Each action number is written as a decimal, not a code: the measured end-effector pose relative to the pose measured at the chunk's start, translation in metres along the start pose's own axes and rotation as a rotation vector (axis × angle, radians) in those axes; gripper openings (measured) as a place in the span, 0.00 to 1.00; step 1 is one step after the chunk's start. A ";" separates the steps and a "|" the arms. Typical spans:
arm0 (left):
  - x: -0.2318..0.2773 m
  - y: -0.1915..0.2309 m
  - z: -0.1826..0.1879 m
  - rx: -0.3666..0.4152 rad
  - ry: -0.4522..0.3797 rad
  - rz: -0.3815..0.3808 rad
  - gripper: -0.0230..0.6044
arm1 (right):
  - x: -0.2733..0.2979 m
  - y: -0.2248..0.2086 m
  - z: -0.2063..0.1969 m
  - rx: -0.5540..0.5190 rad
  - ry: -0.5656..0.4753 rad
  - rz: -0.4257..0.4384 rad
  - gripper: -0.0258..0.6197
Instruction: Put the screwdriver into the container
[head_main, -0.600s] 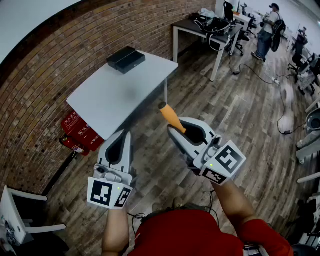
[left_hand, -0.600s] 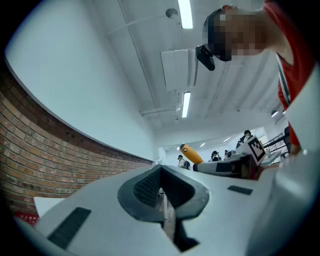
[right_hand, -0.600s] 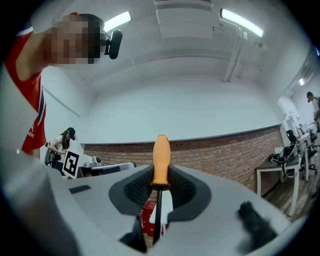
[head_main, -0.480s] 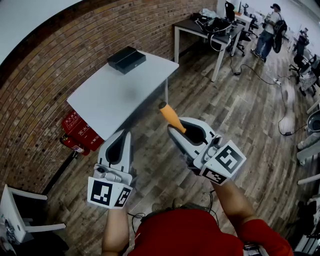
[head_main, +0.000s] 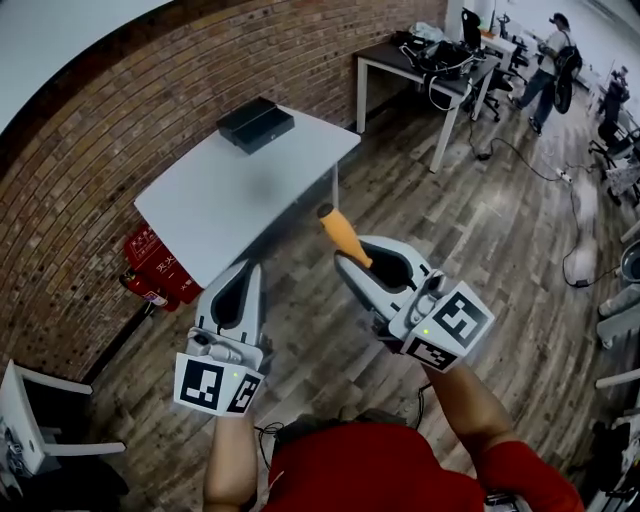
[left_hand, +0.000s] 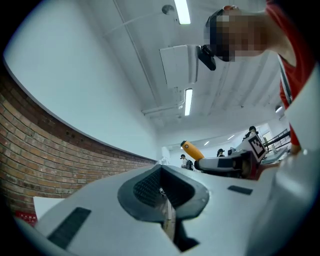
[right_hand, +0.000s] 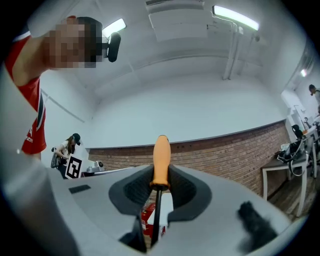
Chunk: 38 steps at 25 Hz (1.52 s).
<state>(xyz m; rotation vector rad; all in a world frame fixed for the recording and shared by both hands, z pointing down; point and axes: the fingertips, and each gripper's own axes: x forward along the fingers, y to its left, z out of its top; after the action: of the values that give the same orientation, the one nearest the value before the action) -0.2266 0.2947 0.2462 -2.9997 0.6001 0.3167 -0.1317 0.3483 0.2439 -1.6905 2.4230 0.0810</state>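
Observation:
My right gripper (head_main: 352, 262) is shut on a screwdriver (head_main: 343, 235) with an orange handle; the handle sticks out past the jaw tips toward the table. In the right gripper view the orange handle (right_hand: 161, 162) stands upright between the jaws and the dark shaft (right_hand: 155, 212) runs down through them. My left gripper (head_main: 241, 290) is held beside it at the left, jaws shut with nothing between them (left_hand: 167, 217). A black box-like container (head_main: 255, 123) sits at the far end of the white table (head_main: 230, 195), well ahead of both grippers.
Red fire extinguishers (head_main: 152, 264) stand against the brick wall (head_main: 110, 110) left of the table. Another desk (head_main: 425, 62) with bags and chairs stands further back right. Cables (head_main: 575, 255) lie on the wooden floor. A person (head_main: 555, 55) stands far off.
The view has shifted slightly; both grippers keep their pose and the screwdriver stays held. The far person has moved a little to the right.

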 end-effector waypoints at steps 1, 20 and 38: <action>0.004 0.000 -0.001 0.002 0.001 0.004 0.06 | 0.000 -0.004 0.000 -0.004 0.001 0.004 0.18; 0.100 0.090 -0.036 0.027 0.014 0.042 0.06 | 0.084 -0.104 -0.019 -0.032 0.045 0.020 0.18; 0.247 0.271 -0.073 0.018 0.020 0.049 0.06 | 0.265 -0.245 -0.053 -0.035 0.091 0.044 0.18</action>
<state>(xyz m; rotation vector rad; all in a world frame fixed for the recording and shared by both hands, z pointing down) -0.0951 -0.0546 0.2583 -2.9782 0.6760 0.2836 0.0023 0.0096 0.2624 -1.6910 2.5399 0.0536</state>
